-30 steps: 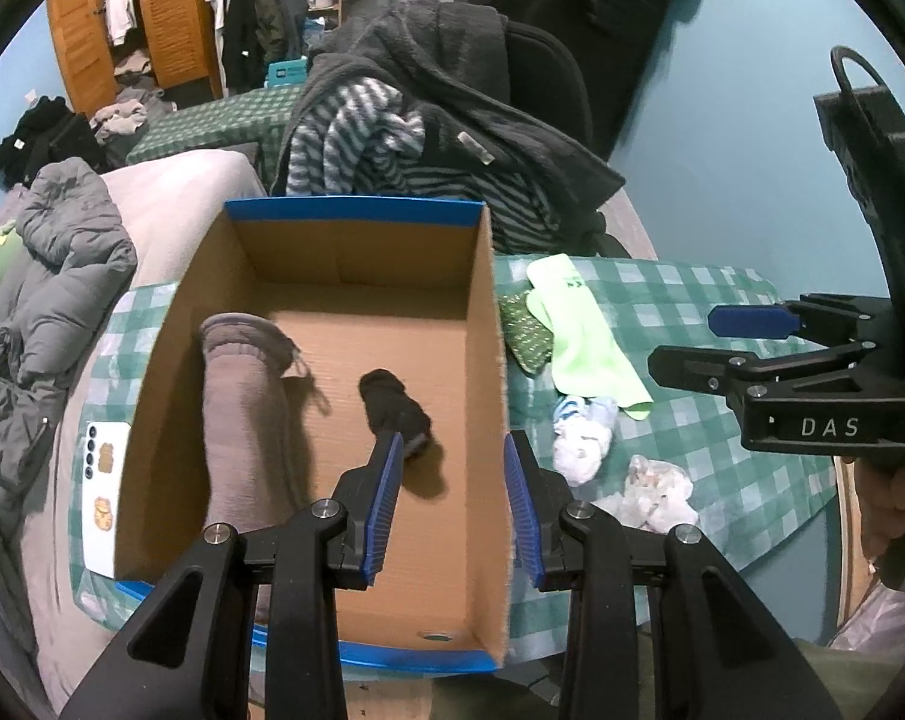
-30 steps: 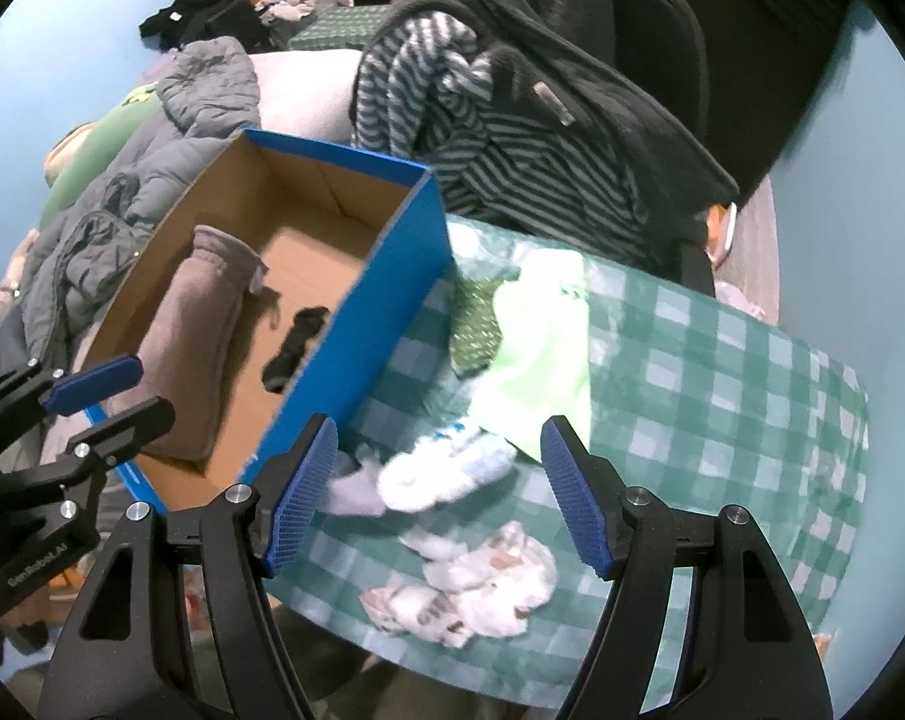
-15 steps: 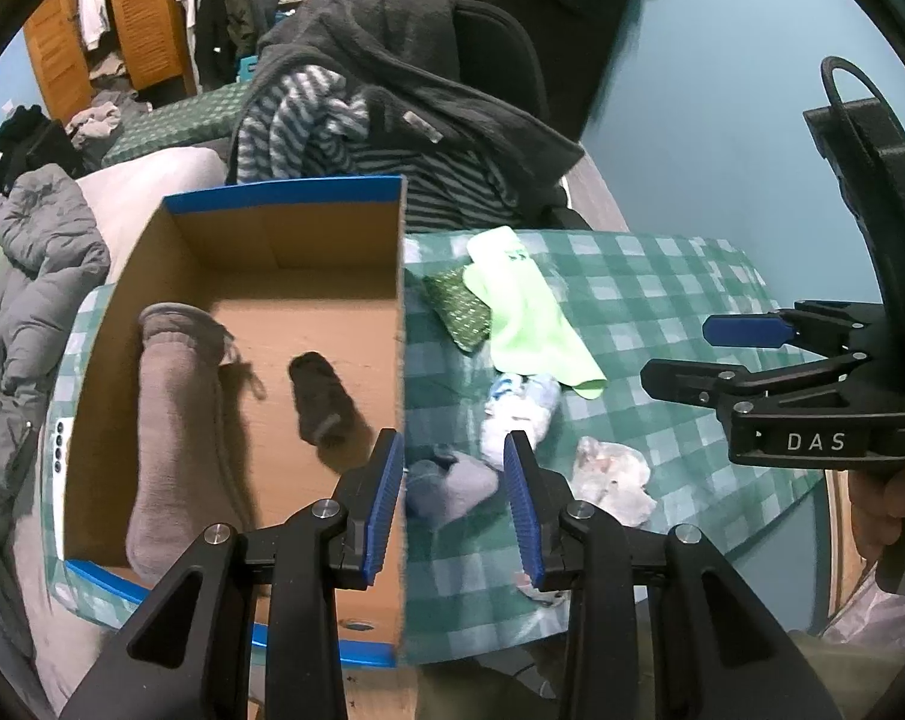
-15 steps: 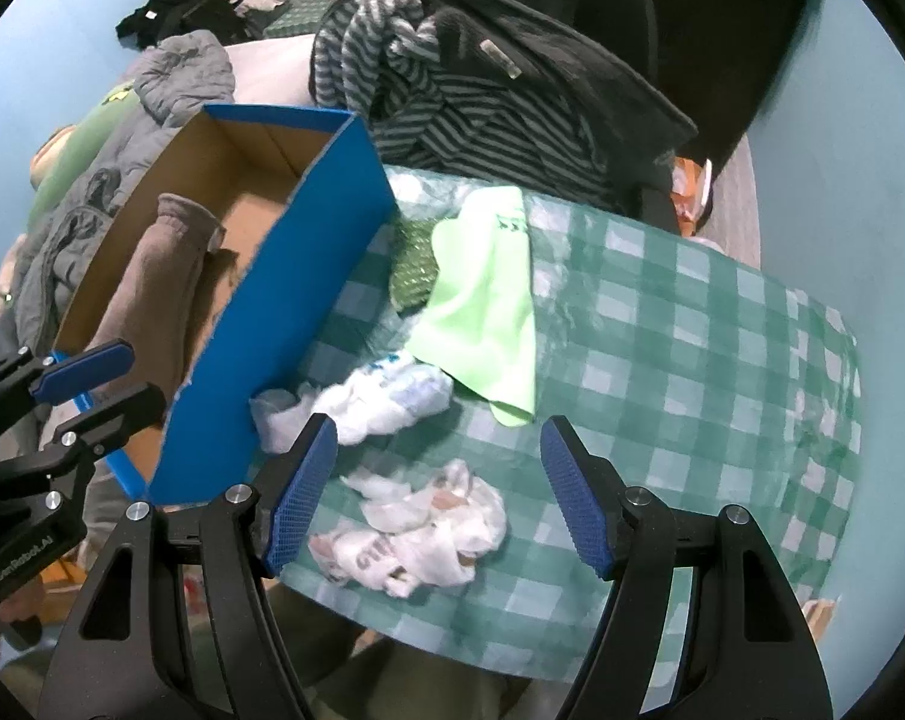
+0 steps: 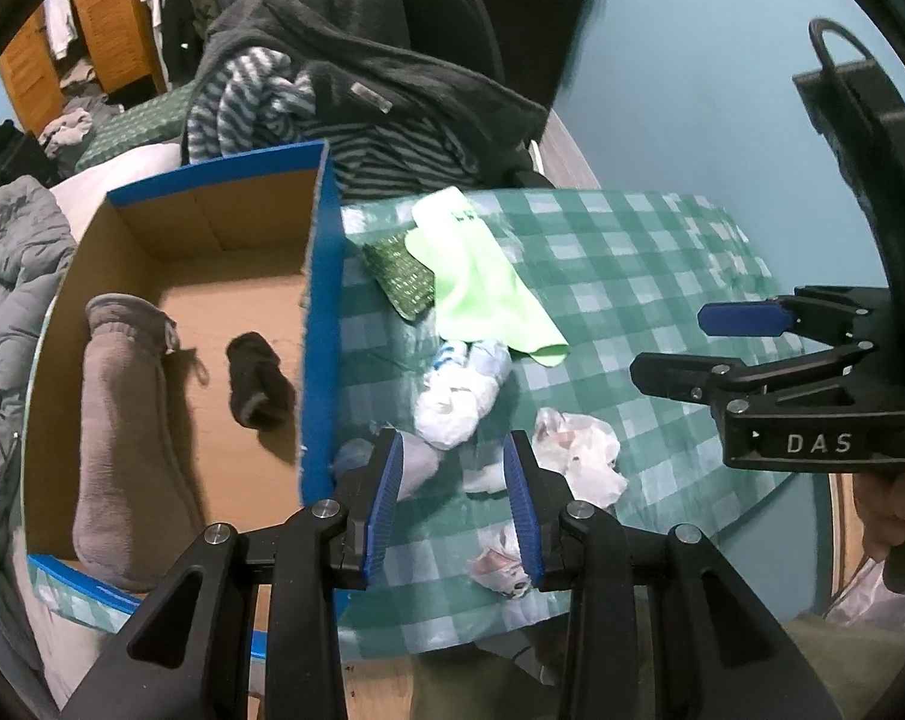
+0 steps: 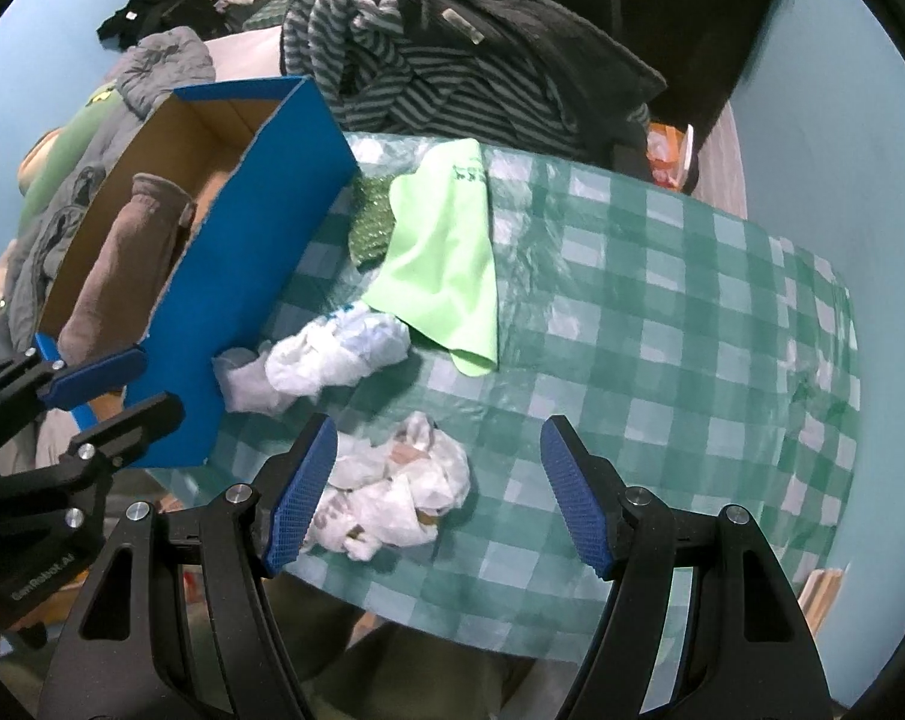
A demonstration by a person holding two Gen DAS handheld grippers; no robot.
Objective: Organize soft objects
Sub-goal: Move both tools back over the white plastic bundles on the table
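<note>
You had swung your left hand-held gripper [image 5: 452,495] off the box and out over the bench since a second earlier, and your right hand-held gripper [image 6: 437,495] had closed in on the loose pieces. Your left hand-held gripper hung with its jaws parted and nothing between them; a pale grey sock [image 5: 413,468] lay just past its left fingertip, against the blue wall of the cardboard box [image 5: 320,324]. Your right hand-held gripper was spread wide and empty, with a crumpled white printed cloth [image 6: 392,489] just ahead of its left finger. Beyond that cloth sat a white and blue bundle [image 6: 338,351], touching the grey sock [image 6: 242,384]. Farther ahead, a lime-green cloth [image 6: 446,264] overlapped a dark green patterned piece [image 6: 371,228] on the checked bench [image 6: 662,312]. To the left of your left hand-held gripper, inside the box, a long taupe sock [image 5: 122,420] lay along the far side and a small black sock [image 5: 257,387] lay near the middle. Behind it all, a striped garment [image 6: 416,66] was heaped on a chair.
</note>
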